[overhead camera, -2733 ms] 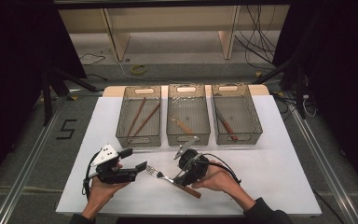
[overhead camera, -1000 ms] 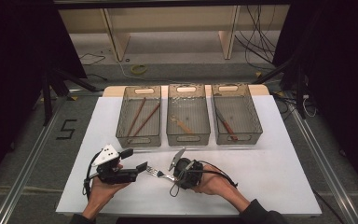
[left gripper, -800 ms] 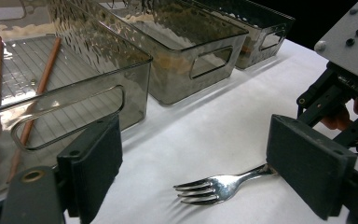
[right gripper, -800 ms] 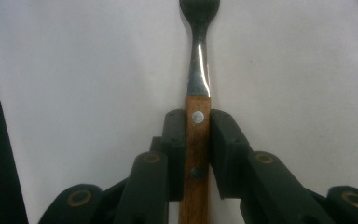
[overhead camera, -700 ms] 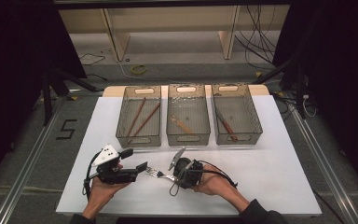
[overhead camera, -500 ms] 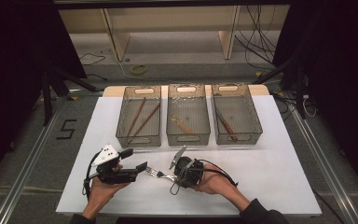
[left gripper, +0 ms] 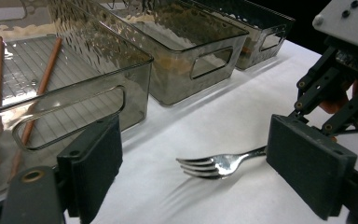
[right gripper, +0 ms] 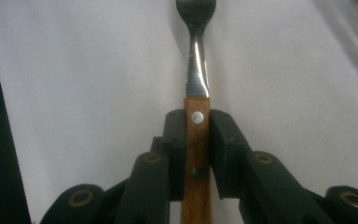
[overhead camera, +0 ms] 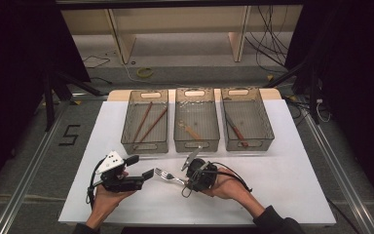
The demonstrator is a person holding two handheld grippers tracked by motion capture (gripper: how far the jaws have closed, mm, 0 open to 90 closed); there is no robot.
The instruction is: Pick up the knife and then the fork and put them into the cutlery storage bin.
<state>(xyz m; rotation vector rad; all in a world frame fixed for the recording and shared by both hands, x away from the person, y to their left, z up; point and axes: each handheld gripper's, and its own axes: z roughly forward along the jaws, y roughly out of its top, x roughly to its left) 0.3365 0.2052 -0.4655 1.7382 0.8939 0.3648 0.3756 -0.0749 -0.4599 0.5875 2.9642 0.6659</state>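
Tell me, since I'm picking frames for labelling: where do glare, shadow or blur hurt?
High view: dark surroundings, table evenly lit. Left gripper view: glare on the fork tines, its shadow on the table; near jaws soft. Right gripper view: the wooden handle sharp, tines dark and blurred.

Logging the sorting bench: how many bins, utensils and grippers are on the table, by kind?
Bins: 3 (left bin, middle bin, right bin)
Chopsticks: 2
Fork: 1
Wooden-handled utensils in bins: 2
Grippers: 2 (left gripper, right gripper)
Total: 10

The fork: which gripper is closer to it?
Right. The right gripper grips the fork by its wooden handle; the left gripper has open jaws either side of the tines, not touching.
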